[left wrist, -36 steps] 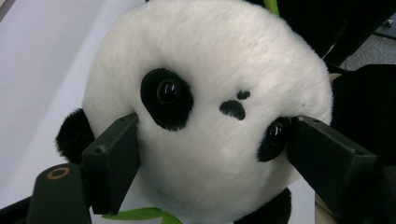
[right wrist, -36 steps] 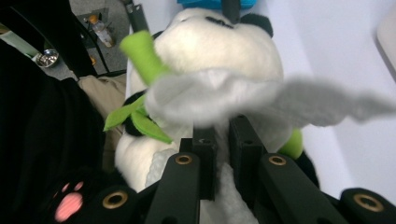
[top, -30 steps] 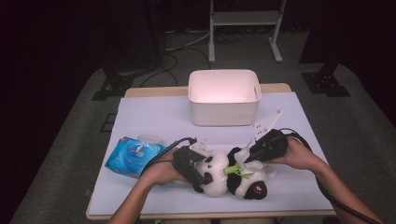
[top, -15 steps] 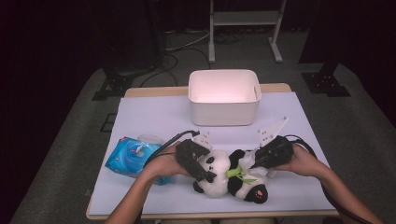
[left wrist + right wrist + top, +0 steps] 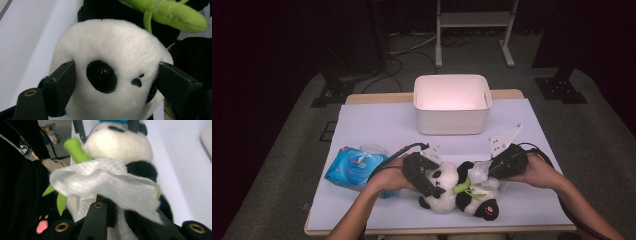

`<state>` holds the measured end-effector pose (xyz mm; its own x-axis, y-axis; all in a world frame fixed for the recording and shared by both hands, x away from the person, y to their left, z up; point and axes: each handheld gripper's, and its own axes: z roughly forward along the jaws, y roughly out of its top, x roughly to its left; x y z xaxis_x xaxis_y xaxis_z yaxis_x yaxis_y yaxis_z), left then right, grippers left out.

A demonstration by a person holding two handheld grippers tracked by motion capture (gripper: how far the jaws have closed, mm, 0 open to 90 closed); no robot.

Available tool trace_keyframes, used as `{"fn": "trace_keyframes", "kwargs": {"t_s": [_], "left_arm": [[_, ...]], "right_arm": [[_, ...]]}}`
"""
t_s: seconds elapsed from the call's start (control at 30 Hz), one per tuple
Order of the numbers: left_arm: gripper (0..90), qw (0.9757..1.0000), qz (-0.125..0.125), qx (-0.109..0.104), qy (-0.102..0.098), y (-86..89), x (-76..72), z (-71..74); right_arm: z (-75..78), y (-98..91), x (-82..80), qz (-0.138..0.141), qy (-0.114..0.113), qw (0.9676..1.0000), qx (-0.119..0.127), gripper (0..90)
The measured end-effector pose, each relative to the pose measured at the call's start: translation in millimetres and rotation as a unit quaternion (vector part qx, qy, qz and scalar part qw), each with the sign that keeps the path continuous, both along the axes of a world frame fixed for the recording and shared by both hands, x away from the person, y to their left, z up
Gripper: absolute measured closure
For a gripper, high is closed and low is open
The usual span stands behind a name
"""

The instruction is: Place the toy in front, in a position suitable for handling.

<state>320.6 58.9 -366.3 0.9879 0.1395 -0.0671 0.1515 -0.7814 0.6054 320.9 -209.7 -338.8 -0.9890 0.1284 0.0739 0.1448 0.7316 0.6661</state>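
Your left tool (image 5: 426,174) now pinches the panda's (image 5: 457,192) head near the counter's (image 5: 377,125) front edge; your right tool (image 5: 501,166) has pulled back slightly, pinching a white wipe (image 5: 105,182), ready for wiping.

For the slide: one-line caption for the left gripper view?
Left gripper clamps the panda by the head, jaws pressing both cheeks, green bamboo above.

Plush panda (image 5: 112,62), glossy eyes; crinkled, seemingly paper wipe (image 5: 105,182).
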Motion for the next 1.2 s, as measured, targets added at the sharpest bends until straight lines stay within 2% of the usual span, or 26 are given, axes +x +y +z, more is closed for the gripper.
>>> {"fn": "trace_keyframes", "kwargs": {"t_s": [0.17, 0.37, 0.5, 0.73, 1.03, 1.2], "left_arm": [[18.5, 1.0, 0.001, -0.001, -0.003, 0.8, -3.0, -0.6], [18.5, 1.0, 0.002, -0.001, -0.004, 2.9, -4.6, -2.1], [18.5, 1.0, 0.002, -0.001, -0.005, 2.7, -4.8, -2.1], [18.5, 1.0, 0.004, -0.001, -0.003, 2.3, -3.8, -2.1], [18.5, 1.0, 0.008, 0.001, -0.002, 0.3, -1.0, -1.7], [18.5, 0.9998, 0.018, -0.002, 0.0, -0.9, 1.0, -2.4]], "right_arm": [[8.8, 13.9, 9.8, 0.001, -0.011, 0.9999, -0.007, 82.1], [12.5, 23.6, 18.9, 0.0, -0.008, 0.9999, -0.015, 82.1], [15.6, 15.5, 21.1, -0.012, -0.017, 0.9996, -0.02, 82.0], [17.8, -2.2, 18.6, -0.032, -0.014, 0.9993, -0.015, 82.0], [21.0, -17.6, 15.3, -0.041, -0.015, 0.999, -0.007, 82.0], [19.6, -16.4, 13.7, -0.038, -0.007, 0.9993, 0.003, 81.9]]}}
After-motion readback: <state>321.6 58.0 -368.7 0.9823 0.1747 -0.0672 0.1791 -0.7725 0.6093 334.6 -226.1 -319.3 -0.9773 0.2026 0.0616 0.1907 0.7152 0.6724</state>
